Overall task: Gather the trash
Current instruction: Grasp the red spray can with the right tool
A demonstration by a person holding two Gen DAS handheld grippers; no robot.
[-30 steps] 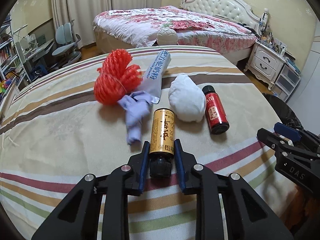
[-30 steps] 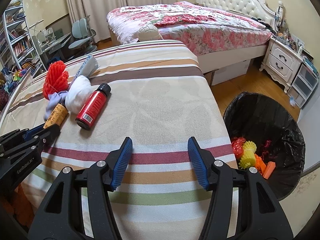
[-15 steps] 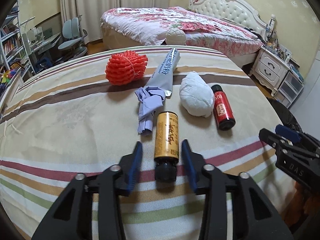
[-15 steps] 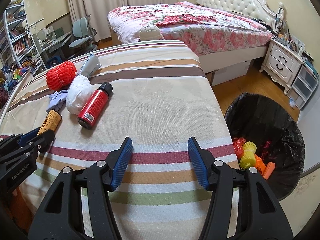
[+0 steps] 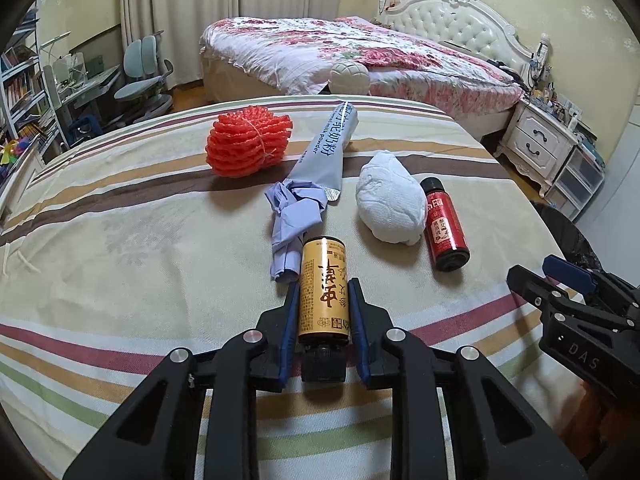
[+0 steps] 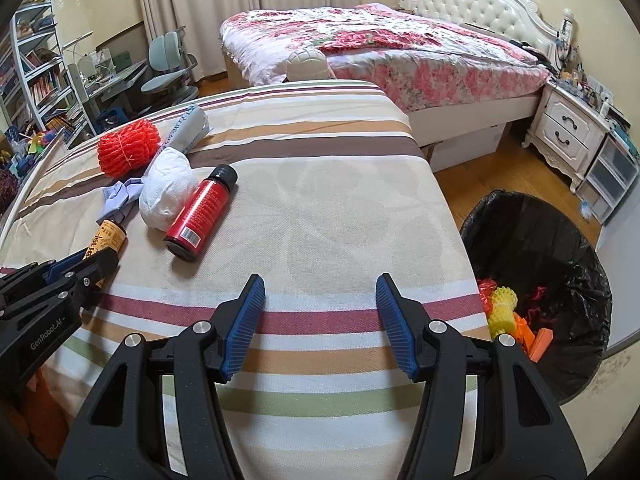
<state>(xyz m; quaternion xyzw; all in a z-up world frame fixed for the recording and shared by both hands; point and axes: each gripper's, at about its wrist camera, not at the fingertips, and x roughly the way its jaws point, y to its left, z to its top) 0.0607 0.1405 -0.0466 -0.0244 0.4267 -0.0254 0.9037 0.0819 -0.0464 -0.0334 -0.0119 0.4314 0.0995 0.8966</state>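
Observation:
My left gripper is shut on a gold bottle with a black cap, lying on the striped table; the bottle also shows in the right wrist view. Beyond it lie a crumpled lilac glove, a white wad, a red bottle, a grey milk-powder sachet and an orange foam net. My right gripper is open and empty above the table's near right part. The black-lined trash bin with coloured scraps stands on the floor to its right.
The striped tablecloth ends at a right edge next to the bin. A flowered bed and a white nightstand stand behind. A desk and chairs are at the far left.
My left gripper opened and pulled back from the bottle's cap, then moved forward and closed on the bottle's body. The right gripper has stayed still and open.

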